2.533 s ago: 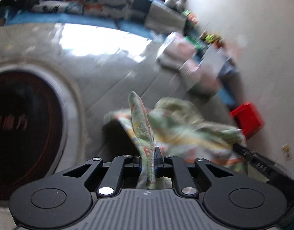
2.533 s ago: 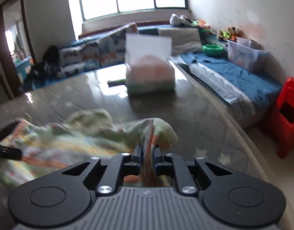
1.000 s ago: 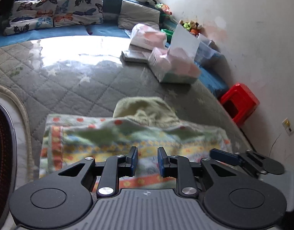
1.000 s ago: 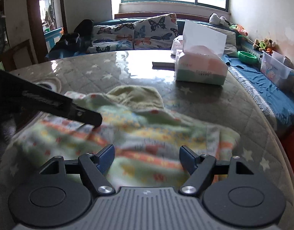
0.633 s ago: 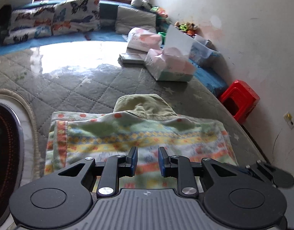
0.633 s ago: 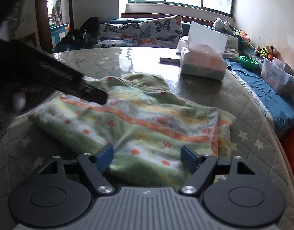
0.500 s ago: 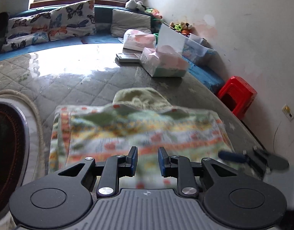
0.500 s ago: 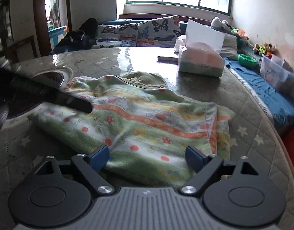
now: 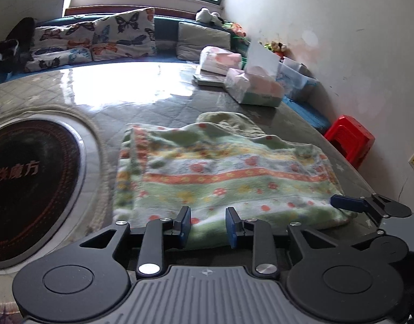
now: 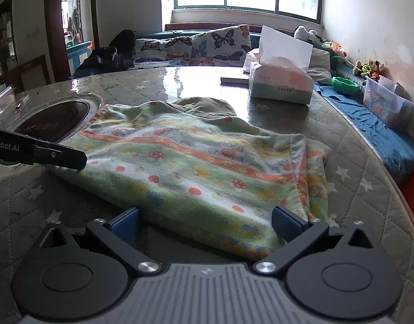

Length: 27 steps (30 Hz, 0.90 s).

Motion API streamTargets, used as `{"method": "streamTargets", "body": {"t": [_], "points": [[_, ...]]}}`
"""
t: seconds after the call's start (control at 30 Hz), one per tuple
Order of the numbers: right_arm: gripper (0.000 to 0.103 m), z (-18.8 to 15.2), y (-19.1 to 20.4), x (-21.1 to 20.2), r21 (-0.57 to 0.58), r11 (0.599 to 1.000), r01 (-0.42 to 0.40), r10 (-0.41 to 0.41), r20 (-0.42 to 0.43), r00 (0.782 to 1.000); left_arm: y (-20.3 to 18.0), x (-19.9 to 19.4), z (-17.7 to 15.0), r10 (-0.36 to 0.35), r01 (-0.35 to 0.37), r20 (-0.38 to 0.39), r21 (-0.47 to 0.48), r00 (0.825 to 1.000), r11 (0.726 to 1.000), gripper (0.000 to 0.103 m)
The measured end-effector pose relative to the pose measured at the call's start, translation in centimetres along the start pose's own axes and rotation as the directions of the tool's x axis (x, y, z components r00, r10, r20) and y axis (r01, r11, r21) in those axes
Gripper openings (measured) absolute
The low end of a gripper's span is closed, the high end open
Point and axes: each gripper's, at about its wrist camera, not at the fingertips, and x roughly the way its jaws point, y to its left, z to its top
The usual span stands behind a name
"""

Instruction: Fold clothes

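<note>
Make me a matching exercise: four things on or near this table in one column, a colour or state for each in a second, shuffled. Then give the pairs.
1. patterned garment
2. tissue box
3. stool
4. right hand-held gripper

A. red
B. jaws wide open, holding nothing
C. lying folded flat on the table
D. white tissue sticking up

Pairs: 1-C, 2-D, 3-A, 4-B

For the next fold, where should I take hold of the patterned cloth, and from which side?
Probably at its near hem. The patterned cloth lies flat on the table, folded, with layered edges at its right end. The right claw is open at the near right part; the left claw faces the same hem. Come from the near side, low, pinching all layers.
</note>
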Motion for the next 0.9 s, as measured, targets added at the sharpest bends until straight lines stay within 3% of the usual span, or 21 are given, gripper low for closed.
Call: {"method": "streamTargets", "body": {"t": [0.33, 0.43, 0.53, 0.7, 0.83, 0.9], "points": [[0.103, 0.4, 0.2, 0.2, -0.008, 1.000, 0.001, -0.002, -0.037, 0.999, 1.2, -1.0, -0.6, 0.012, -0.011, 0.013, -0.041, 1.000, 0.999, 0.032], [0.103, 0.4, 0.1, 0.2, -0.013, 1.000, -0.002, 0.001, -0.042, 0.999, 1.2, -1.4, -0.7, 0.022, -0.021, 0.018, -0.044, 1.000, 0.999, 0.041], [0.103, 0.2, 0.2, 0.2, -0.017, 1.000, -0.001, 0.000, -0.033, 0.999, 1.3, -1.6, -0.9, 0.030, -0.029, 0.015, -0.048, 0.999, 0.998, 0.041], [0.103, 0.1, 0.3, 0.1, -0.019, 1.000, 0.004, -0.005, -0.026, 1.000, 0.9, -1.9, -1.0, 0.044, -0.044, 0.001, -0.036, 0.999, 0.998, 0.054], [0.103, 0.1, 0.3, 0.1, -0.017, 1.000, 0.005, -0.005, -0.028, 1.000, 0.3, -2.1, -1.2, 0.080, -0.080, -0.001, -0.012, 0.997, 0.997, 0.079], [0.103, 0.1, 0.3, 0.1, -0.016, 1.000, 0.004, -0.005, -0.030, 1.000, 0.2, -2.3, -1.3, 0.096, -0.096, -0.002, -0.005, 0.995, 0.995, 0.084]]}}
